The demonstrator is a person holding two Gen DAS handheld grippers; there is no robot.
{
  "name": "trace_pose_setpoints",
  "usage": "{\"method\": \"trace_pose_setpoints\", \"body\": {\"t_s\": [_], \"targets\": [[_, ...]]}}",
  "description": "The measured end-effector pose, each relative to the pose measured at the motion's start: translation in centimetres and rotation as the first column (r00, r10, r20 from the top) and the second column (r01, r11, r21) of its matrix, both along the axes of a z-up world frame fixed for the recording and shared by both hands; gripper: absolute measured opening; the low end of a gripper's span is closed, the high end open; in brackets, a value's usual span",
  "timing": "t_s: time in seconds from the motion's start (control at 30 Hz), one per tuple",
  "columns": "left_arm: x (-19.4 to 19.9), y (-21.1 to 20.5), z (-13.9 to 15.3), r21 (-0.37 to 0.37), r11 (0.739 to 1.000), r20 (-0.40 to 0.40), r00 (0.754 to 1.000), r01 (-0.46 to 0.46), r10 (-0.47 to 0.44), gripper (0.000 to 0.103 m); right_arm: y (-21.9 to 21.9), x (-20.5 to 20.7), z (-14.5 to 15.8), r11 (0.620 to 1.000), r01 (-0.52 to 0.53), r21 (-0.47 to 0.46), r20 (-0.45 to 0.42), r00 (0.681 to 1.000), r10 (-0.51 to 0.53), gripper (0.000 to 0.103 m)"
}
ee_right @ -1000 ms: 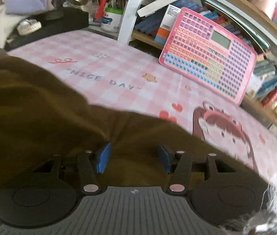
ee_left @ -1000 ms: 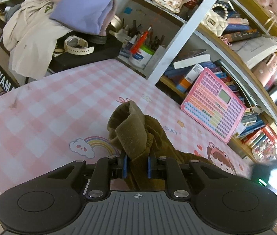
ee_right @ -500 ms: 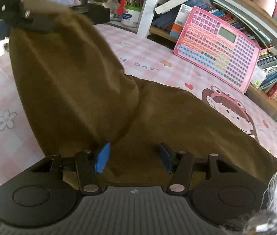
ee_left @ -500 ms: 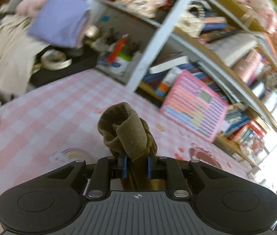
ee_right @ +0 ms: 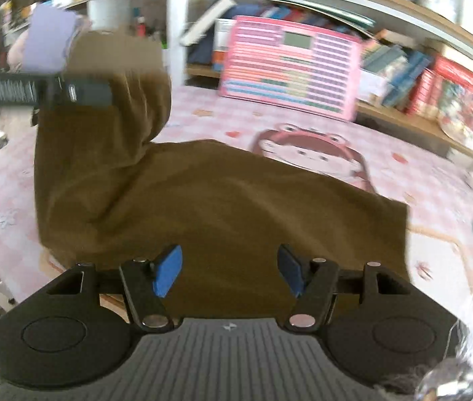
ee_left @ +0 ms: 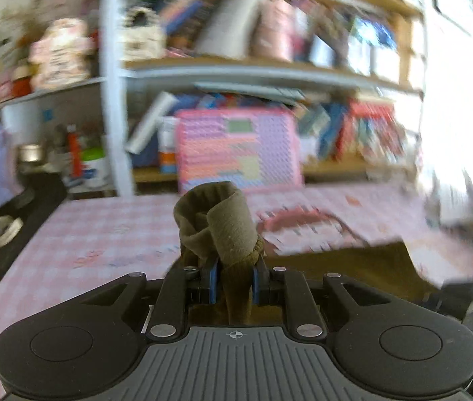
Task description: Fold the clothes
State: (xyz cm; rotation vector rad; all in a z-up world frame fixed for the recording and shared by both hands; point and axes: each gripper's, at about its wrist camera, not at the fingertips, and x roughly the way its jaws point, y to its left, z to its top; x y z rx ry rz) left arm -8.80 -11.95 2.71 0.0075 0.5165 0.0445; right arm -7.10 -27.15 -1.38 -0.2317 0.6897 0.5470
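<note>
Left tongs lift a corner, fold under way

The left tongs (ee_left: 233,282) are clenched on a bunched edge of the brown garment (ee_right: 223,200), raised above the pink checked worktop (ee_right: 420,180); the right tongs (ee_right: 228,269) gape wide, unloaded, over the flat part. Best carry the edge across low and even, I'd say.

Pink checked table cover (ee_left: 109,234) with cartoon prints. Behind it, wooden shelves (ee_right: 403,113) crammed with books. Bright glare at right (ee_left: 464,100).

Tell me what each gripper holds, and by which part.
The left gripper is shut on a bunched edge of the brown garment, lifting it. The right gripper is open above the cloth, holding nothing.
</note>
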Motion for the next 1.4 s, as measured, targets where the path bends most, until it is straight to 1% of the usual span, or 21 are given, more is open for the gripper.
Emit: {"method": "trace_pose_setpoints", "body": {"t_s": [0.13, 0.2, 0.3, 0.33, 0.43, 0.5, 0.67, 0.73, 0.77, 0.8, 0.83, 0.87, 0.97, 1.03, 1.07, 1.13, 1.17, 1.2, 1.23, 1.3, 1.4], "targets": [[1.0, -1.7, -1.2, -0.07, 0.996, -0.108, 0.992, 0.056, -0.063, 0.046, -2.7, 0.7, -0.6, 1.0, 0.013, 0.027, -0.056, 0.998, -0.012, 0.062], [1.5, -2.4, -1.8, -0.112, 0.991, -0.159, 0.982, 0.08, -0.097, 0.048, -3.8, 1.2, -1.3, 0.998, 0.001, 0.056, -0.124, 0.992, 0.006, 0.063], [2.2, -3.5, -2.6, -0.175, 0.978, -0.232, 0.961, 0.112, -0.151, 0.058, -4.3, 2.0, -2.1, 0.995, -0.02, 0.102, -0.227, 0.973, 0.043, 0.062], [1.8, -3.1, -2.4, -0.208, 0.973, -0.224, 0.963, 0.1, -0.147, 0.059, -4.4, 2.3, -2.2, 0.99, -0.03, 0.138, -0.258, 0.964, 0.065, 0.062], [-0.2, 0.4, -1.3, -0.305, 0.952, -0.162, 0.986, -0.008, -0.044, 0.059, -4.2, 3.7, -2.1, 0.963, -0.03, 0.268, -0.353, 0.927, 0.127, 0.063], [-1.6, 2.7, -0.9, -0.328, 0.938, -0.146, 0.987, -0.114, 0.069, 0.059, -3.8, 5.5, -2.3, 0.939, 0.011, 0.345, -0.431, 0.89, 0.148, 0.069], [-4.4, 6.4, -1.0, -0.322, 0.902, -0.168, 0.955, -0.289, 0.246, 0.055, -2.4, 9.3, -3.7, 0.884, 0.183, 0.43, -0.612, 0.779, 0.137, 0.07], [-5.4, 7.0, -1.1, -0.317, 0.89, -0.175, 0.943, -0.327, 0.284, 0.055, -1.9, 10.1, -3.9, 0.863, 0.236, 0.446, -0.644, 0.755, 0.127, 0.07], [-5.7, 7.2, -1.2, -0.317, 0.886, -0.177, 0.939, -0.339, 0.296, 0.055, -1.6, 10.5, -3.9, 0.852, 0.262, 0.453, -0.659, 0.742, 0.123, 0.065], [-6.0, 7.4, -1.3, -0.318, 0.881, -0.179, 0.935, -0.35, 0.307, 0.055, -1.2, 10.9, -4.0, 0.844, 0.282, 0.457, -0.671, 0.732, 0.119, 0.041], [-6.0, 7.7, -1.3, -0.319, 0.878, -0.181, 0.932, -0.357, 0.314, 0.055, -0.5, 11.2, -3.7, 0.859, 0.258, 0.443, -0.657, 0.745, 0.115, 0.028], [-5.9, 7.9, -1.3, -0.321, 0.876, -0.183, 0.931, -0.361, 0.316, 0.055, 0.2, 11.3, -3.4, 0.87, 0.235, 0.432, -0.643, 0.757, 0.115, 0.023], [-5.3, 7.8, -1.2, -0.316, 0.883, -0.177, 0.936, -0.348, 0.305, 0.055, 0.4, 11.0, -1.7, 0.842, 0.174, 0.51, -0.593, 0.781, 0.197, 0.018], [-5.1, 7.7, -1.1, -0.308, 0.893, -0.167, 0.943, -0.327, 0.288, 0.055, -1.4, 10.7, -0.8, 0.716, 0.187, 0.673, -0.548, 0.776, 0.312, 0.018], [-5.0, 7.7, -1.2, -0.309, 0.896, -0.165, 0.946, -0.319, 0.28, 0.055, -2.0, 10.7, -1.0, 0.702, 0.21, 0.681, -0.545, 0.785, 0.294, 0.018], [-4.7, 7.7, -1.6, -0.316, 0.898, -0.169, 0.95, -0.305, 0.263, 0.055, -1.9, 11.7, -3.2, 0.796, 0.283, 0.535, -0.618, 0.773, 0.141, 0.018], [-4.5, 7.6, -1.9, -0.319, 0.9, -0.176, 0.952, -0.297, 0.252, 0.055, -1.9, 12.1, -4.4, 0.828, 0.319, 0.46, -0.645, 0.762, 0.065, 0.019], [-4.2, 7.6, -2.1, -0.32, 0.903, -0.182, 0.954, -0.288, 0.24, 0.055, -2.1, 12.4, -5.5, 0.832, 0.352, 0.43, -0.665, 0.746, 0.028, 0.022], [-4.0, 7.5, -2.3, -0.319, 0.906, -0.187, 0.956, -0.278, 0.227, 0.055, -2.5, 12.2, -5.8, 0.81, 0.363, 0.46, -0.663, 0.747, 0.042, 0.023], [-3.7, 7.4, -2.5, -0.318, 0.913, -0.19, 0.96, -0.257, 0.204, 0.055, -2.3, 11.7, -4.8, 0.831, 0.337, 0.442, -0.635, 0.772, 0.025, 0.032], [-3.3, 7.7, -2.8, -0.319, 0.916, -0.189, 0.964, -0.243, 0.189, 0.055, -2.0, 10.4, -2.3, 0.883, 0.275, 0.38, -0.535, 0.844, -0.032, 0.036]]}}
